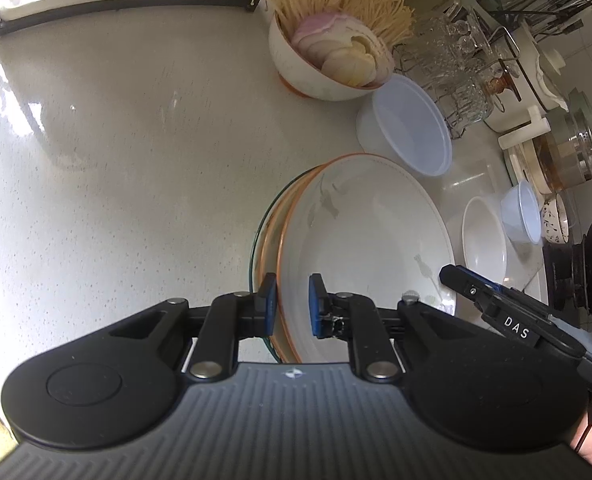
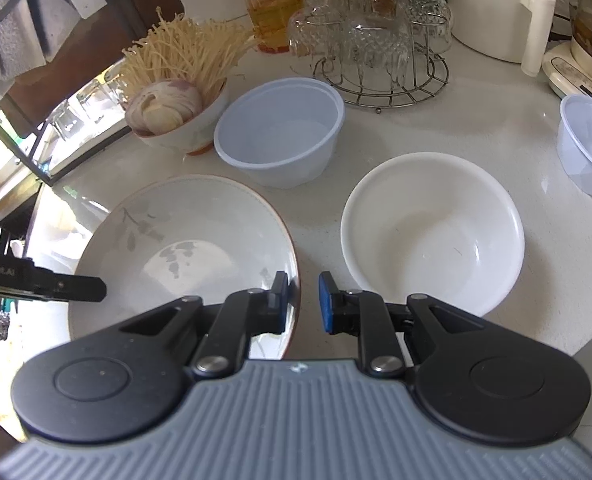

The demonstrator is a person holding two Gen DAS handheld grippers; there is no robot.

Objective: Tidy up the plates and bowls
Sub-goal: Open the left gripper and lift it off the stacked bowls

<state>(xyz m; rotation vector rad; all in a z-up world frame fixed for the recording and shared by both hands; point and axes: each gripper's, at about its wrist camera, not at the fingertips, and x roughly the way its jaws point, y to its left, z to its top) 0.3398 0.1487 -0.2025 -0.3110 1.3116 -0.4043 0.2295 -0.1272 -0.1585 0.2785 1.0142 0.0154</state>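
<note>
Plates in a stack [image 1: 367,216], floral one with an orange rim on top, clear glass one at the bottom; standing on the pale counter [image 1: 116,140], near edge, just beside the empty white bowl [image 2: 431,232].

Left gripper [image 1: 292,304]: clenched on the left rim of the stack, blue pads either side of the layered edges. Right gripper [image 2: 303,300]: jaws narrow and straddling the opposite rim of the top plate, inner pad over the plate, outer pad beyond it. Counter visible between rim and outer pad, so firm contact cannot be confirmed.

Step in hand, as judged: two-handed hold on the plate stack, ahead of lifting or shifting it. Bowls not yet gathered: white bowl, large translucent plastic bowl [image 2: 280,140] and smaller plastic bowl [image 2: 587,144] all apart from one another. Ceramic bowl [image 2: 176,128] full of mushrooms and sliced food, probably to be left alone.

Next move calls for: a confirmed bite on the right rim, then an even, level lift with both hands. Risk of glazed and glass plates sliding if tilted. Care also needed to clear the white bowl and the glass rack [image 2: 375,40].

Writing: "DAS" in white on the right gripper's finger, left wrist view. Partial "n Robot.AI" on the left gripper's body, right wrist view. Red jar label and appliance panel print too small to read.
</note>
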